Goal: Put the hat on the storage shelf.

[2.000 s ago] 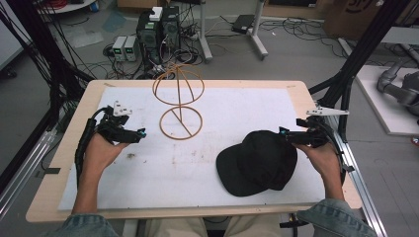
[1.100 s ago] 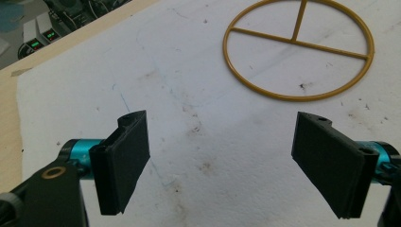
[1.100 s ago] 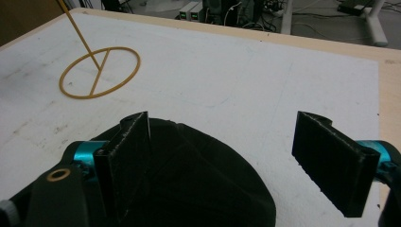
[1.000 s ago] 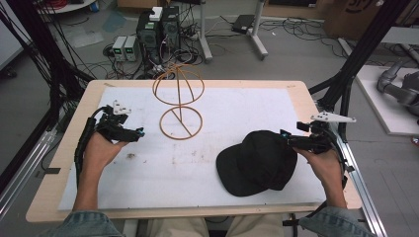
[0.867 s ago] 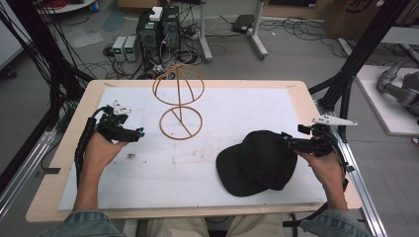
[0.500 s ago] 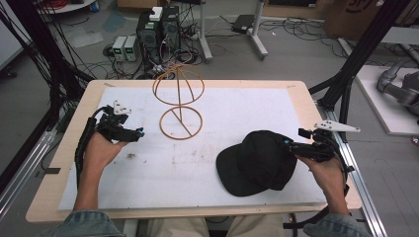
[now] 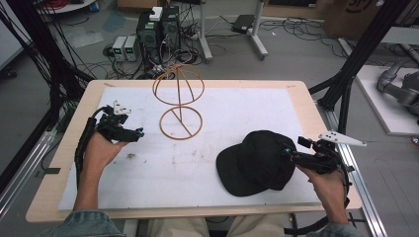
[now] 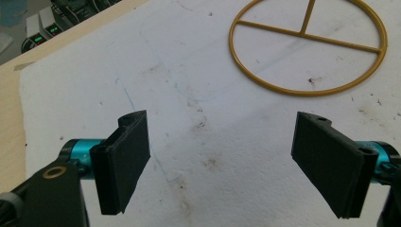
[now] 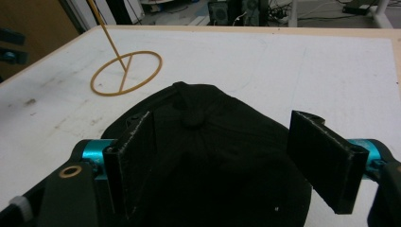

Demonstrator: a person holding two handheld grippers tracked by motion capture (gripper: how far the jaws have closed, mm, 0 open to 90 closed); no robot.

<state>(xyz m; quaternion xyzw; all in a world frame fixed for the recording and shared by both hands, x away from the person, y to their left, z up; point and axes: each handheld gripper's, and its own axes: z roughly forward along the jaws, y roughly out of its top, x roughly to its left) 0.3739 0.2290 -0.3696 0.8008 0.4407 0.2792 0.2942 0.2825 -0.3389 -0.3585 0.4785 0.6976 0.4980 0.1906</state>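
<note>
A black cap (image 7: pixel 258 162) is seen lying on the white sheet (image 7: pixel 232 113) that covers the table (image 7: pixel 299 94), toward 4 o'clock from the sheet's middle in the high view, with its brim pointing toward 8 o'clock. The right gripper (image 7: pixel 289 154) is held at the cap's 3 o'clock edge, and its tips are seen over the crown there. In the right gripper view the jaws are spread wide, one on each side of the crown, and the cap's top button (image 9: pixel 191 117) is seen between and beyond them. Whether the pads rest on the fabric cannot be told. The right hand (image 7: pixel 323 177) is wrapped around the gripper's body at the table's 4 o'clock corner.

The left gripper (image 7: pixel 138 134) is held well apart from the cap, at 9 o'clock on the sheet, and is gripped by the left hand (image 7: pixel 101 150). Its jaws are also spread wide, with nothing between them but the stained sheet, as shown in the left gripper view.

A wire stand (image 7: pixel 179 98) is placed at 12 o'clock of the sheet's middle: a flat ring base crossed by a bar, a thin post, and a domed wire top. The ring base (image 8: pixel 309 45) is seen at 1 o'clock beyond the left gripper's pads, clear of them. The same base (image 9: pixel 126 73) is seen at 10 o'clock beyond the cap in the right gripper view.
</note>
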